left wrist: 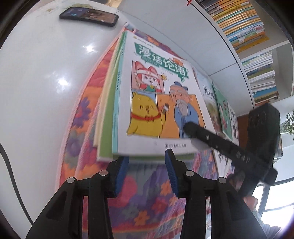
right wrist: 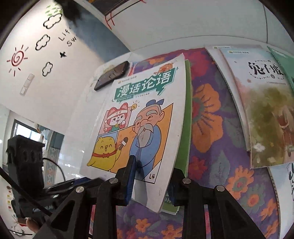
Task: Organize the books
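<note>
Floral cloth (right wrist: 207, 117) under comic book (right wrist: 139, 117), seemingly in right claw (right wrist: 152, 182).

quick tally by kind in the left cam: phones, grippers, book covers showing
phone: 1
grippers: 2, left, right
book covers showing: 4, comic, rabbit, green, white
total: 7

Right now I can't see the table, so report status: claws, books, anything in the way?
Right claw shut on cartoon book, atop small stack. Left claw open at stack's near edge, empty. More books on floral cloth. Phone behind, clear.
</note>
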`<action>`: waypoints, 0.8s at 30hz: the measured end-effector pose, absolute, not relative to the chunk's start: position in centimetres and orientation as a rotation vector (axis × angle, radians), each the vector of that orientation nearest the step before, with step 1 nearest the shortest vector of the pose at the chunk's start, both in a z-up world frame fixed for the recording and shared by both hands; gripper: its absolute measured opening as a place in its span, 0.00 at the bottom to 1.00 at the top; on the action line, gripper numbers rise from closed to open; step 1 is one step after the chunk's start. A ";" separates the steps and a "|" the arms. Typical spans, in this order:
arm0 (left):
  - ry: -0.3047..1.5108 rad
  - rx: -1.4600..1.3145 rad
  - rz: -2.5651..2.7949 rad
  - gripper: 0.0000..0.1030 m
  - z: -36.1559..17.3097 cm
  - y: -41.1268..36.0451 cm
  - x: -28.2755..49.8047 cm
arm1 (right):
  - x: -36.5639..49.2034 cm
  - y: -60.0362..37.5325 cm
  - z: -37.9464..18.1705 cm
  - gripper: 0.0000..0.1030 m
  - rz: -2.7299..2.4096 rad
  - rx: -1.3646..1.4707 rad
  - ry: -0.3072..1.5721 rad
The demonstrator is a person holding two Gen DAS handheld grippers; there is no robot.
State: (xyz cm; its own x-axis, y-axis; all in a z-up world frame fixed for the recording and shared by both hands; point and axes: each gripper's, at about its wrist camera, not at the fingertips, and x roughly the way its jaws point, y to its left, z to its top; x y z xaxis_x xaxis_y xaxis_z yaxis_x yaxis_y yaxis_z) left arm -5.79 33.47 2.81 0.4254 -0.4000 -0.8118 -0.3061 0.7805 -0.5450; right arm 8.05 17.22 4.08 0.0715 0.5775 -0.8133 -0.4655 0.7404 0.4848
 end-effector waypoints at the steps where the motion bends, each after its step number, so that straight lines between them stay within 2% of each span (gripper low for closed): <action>1: 1.170 -0.704 -0.072 0.37 2.8 33.3 -6.2 | 7.9 17.4 4.1 0.29 0.784 0.085 1.276; 10: 1.255 -0.691 -0.171 0.37 1.3 29.0 -6.9 | 6.8 15.5 4.6 0.31 0.743 -0.056 1.307; 12: 1.250 -0.658 -0.160 0.37 1.3 27.9 -5.8 | 6.1 12.8 5.0 0.33 0.711 -0.047 1.305; 18: 1.269 -0.704 -0.125 0.37 1.2 27.7 -3.0 | 4.2 3.0 4.8 0.48 0.562 0.087 1.340; 24: 1.291 -0.705 -0.115 0.37 1.5 25.6 -3.4 | 2.7 -6.4 3.5 0.48 0.444 0.248 1.383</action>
State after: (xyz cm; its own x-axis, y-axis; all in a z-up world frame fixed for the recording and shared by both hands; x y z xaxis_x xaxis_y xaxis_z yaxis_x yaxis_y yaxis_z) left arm -3.38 25.57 1.54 0.3015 -0.4564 -0.8372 -0.3008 0.7877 -0.5377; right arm 2.72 -6.38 3.46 0.1227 0.4425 -0.8883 -0.1569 0.8925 0.4229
